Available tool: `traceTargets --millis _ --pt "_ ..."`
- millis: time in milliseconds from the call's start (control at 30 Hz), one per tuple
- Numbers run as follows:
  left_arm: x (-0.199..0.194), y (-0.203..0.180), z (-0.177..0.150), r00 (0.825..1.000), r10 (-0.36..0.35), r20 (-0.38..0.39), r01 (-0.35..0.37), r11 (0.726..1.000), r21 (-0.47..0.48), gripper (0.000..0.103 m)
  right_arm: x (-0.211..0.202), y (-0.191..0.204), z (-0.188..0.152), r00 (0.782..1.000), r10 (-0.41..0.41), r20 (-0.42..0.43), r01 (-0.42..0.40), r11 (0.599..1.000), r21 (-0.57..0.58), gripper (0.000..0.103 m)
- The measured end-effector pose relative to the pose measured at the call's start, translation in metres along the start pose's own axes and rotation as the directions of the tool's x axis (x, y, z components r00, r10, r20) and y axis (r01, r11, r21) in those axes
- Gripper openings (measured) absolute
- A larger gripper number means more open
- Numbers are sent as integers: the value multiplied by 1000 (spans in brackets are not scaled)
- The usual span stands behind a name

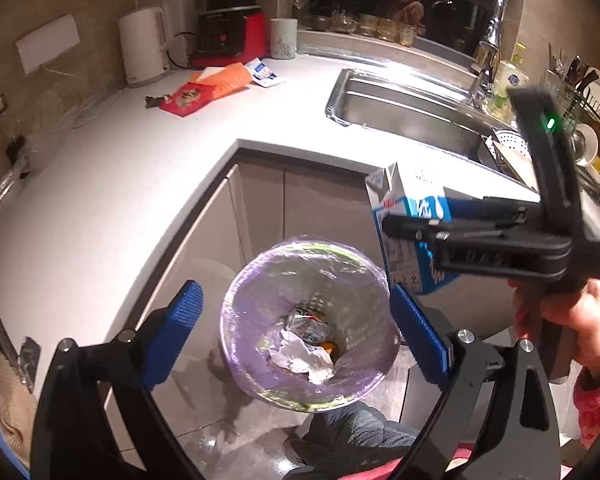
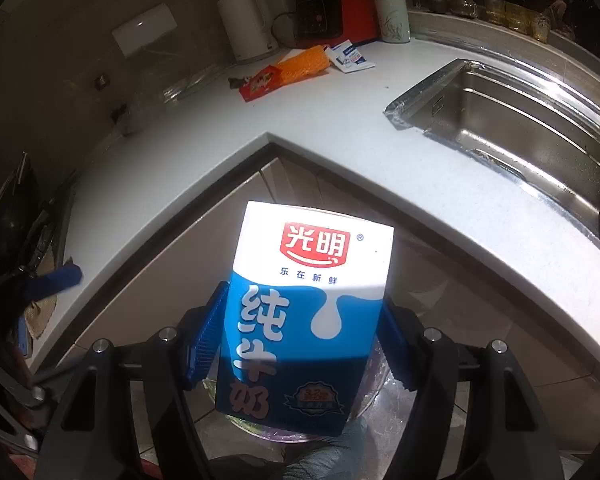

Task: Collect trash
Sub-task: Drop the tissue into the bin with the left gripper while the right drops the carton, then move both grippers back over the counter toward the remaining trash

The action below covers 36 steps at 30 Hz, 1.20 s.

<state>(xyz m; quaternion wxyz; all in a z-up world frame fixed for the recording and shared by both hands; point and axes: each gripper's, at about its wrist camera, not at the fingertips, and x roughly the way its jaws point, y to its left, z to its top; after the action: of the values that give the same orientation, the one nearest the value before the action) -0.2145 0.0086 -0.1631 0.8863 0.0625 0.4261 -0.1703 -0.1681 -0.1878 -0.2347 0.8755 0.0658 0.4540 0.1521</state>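
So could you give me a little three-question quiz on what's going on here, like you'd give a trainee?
1. True or false: the left gripper is holding something.
2. What is the right gripper holding? A) milk carton B) kettle C) cup
3. Fill in: the bin is lined with a ___ bag.

Key: 1. False, its jaws stand open and empty above the bin. 2. A, the blue and white milk carton. 3. Purple, with crumpled paper already inside.
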Motion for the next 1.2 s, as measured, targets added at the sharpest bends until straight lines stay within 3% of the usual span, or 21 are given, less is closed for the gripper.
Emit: traceTargets --millis 333,467,567,700,867,1200 --pt "-22 53 8 993 114 17 -112 989 -99 95 102 37 -36 982 -18 -187 -3 994 -112 70" --pt "-19 72 20 989 145 16 -142 982 -128 95 116 46 -29 975 -45 -220 14 990 -140 89" --pt "-12 83 35 987 160 20 -155 977 -146 95 113 49 -12 977 -59 -204 26 987 -160 97" --pt "4 96 64 985 168 30 -160 972 -171 95 99 47 15 981 -49 -186 17 986 -168 98" --pt "37 104 113 981 186 59 -172 966 -192 95 67 40 63 993 -60 -105 38 979 -198 101" --pt "150 129 206 973 223 49 -204 945 -257 95 24 15 162 995 -76 62 88 969 -229 101"
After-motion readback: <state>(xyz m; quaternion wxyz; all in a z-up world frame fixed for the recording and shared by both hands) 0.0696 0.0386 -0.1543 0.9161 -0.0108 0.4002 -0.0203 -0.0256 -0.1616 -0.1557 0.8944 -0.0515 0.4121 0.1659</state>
